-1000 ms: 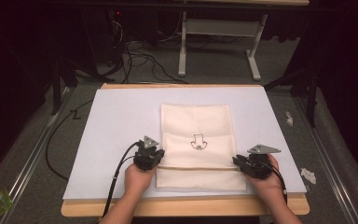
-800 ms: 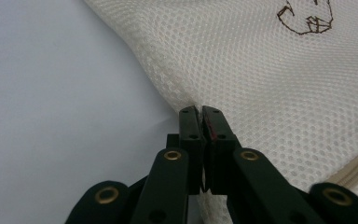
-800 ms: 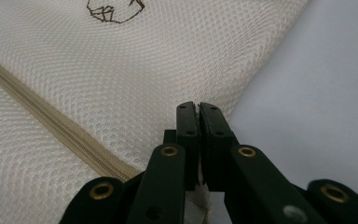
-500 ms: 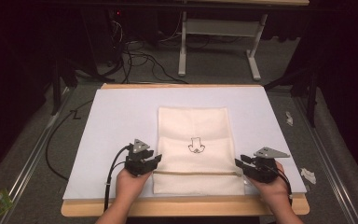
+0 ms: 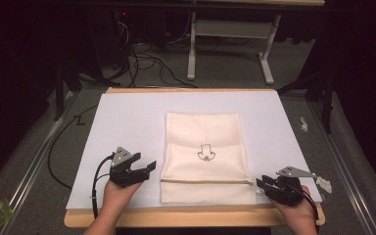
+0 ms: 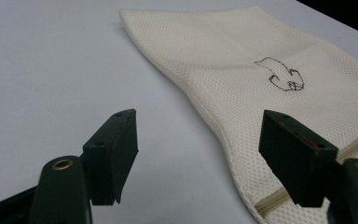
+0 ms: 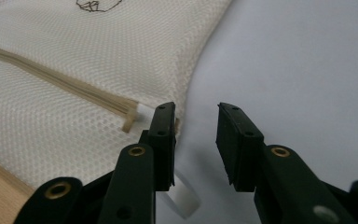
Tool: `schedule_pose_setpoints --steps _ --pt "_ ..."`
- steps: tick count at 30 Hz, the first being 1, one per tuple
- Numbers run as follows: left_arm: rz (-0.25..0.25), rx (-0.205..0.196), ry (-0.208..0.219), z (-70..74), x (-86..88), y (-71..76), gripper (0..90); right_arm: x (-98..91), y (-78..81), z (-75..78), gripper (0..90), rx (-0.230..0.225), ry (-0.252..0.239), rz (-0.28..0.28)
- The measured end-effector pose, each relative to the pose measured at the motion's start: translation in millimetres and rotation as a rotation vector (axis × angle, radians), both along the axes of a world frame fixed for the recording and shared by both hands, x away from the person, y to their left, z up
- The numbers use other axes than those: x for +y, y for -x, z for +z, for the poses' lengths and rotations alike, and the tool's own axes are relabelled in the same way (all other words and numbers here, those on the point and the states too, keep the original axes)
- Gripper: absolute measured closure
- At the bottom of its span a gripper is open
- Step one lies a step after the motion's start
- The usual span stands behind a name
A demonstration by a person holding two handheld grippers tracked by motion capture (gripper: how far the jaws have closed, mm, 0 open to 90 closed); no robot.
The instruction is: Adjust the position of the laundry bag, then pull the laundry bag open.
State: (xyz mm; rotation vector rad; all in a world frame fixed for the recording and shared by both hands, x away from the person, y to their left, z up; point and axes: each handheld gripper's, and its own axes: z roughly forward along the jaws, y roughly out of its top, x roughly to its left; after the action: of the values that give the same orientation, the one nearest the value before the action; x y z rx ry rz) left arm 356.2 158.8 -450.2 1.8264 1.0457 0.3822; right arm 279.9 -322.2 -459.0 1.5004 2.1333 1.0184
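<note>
Mesh bag (image 5: 205, 159) lies flat on our white sheet (image 5: 122, 125), between our two hands. Our left gripper (image 5: 146, 170) has just been opening; its jaws stand wide apart and hold nothing. Our right gripper (image 5: 260, 184) is open a little, empty, beside the zipper (image 7: 70, 86) end. Farther off, we see the small drawing (image 5: 206, 153) on the bag.

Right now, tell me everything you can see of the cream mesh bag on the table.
The mesh bag is a cream, fine-netted fabric pouch lying flat on the white sheet, long side running away from the person. A small dark outline drawing sits near its middle. A beige zipper runs across near the front edge, shut as far as shows, with a white pull tab at its right end. Faint fold creases cross it. Neither gripper grips it.
</note>
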Motion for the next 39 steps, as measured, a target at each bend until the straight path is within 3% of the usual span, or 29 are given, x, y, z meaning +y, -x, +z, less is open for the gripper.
schedule_pose_setpoints --steps 3,6,12,16,22,27,29,33,35,39 --pt "-0.001 0.003 0.014 0.5 -2.2 -2.8 28.8 5.8 -0.9 -1.2 65.7 0.006 -0.010 0.016" --pt "-0.028 -0.005 -0.009 -0.9 -8.7 0.6 28.8 15.8 -5.1 -3.6 61.3 -0.002 0.002 0.049" --pt "-0.058 -0.012 -0.025 -0.7 -14.5 2.1 28.9 14.9 -8.0 -10.5 56.5 0.031 0.008 0.041" --pt "-0.074 -0.035 -0.036 3.2 -18.1 6.2 29.2 17.8 -7.6 -13.1 56.7 0.028 0.062 0.069" --pt "-0.076 -0.036 -0.001 5.6 -24.1 9.6 29.0 20.4 -4.6 -14.9 62.2 -0.004 0.114 0.095" --pt "-0.110 -0.061 -0.034 2.8 -37.3 14.0 27.8 21.7 -4.8 -13.2 74.4 0.004 0.117 0.124" --pt "-0.119 -0.070 -0.045 1.6 -42.5 15.8 27.8 19.8 -5.9 -12.4 78.8 0.019 0.095 0.132" --pt "-0.146 -0.112 -0.085 -0.7 -54.5 22.5 26.2 14.8 -8.4 -13.0 80.2 0.027 0.045 0.133" --pt "-0.160 -0.130 -0.080 -1.4 -59.9 26.8 25.4 14.6 -7.8 -11.9 81.0 0.019 0.043 0.134" --pt "-0.178 -0.088 -0.050 -2.8 -68.2 29.1 25.3 13.7 -7.1 -8.5 82.4 0.001 0.028 0.122"
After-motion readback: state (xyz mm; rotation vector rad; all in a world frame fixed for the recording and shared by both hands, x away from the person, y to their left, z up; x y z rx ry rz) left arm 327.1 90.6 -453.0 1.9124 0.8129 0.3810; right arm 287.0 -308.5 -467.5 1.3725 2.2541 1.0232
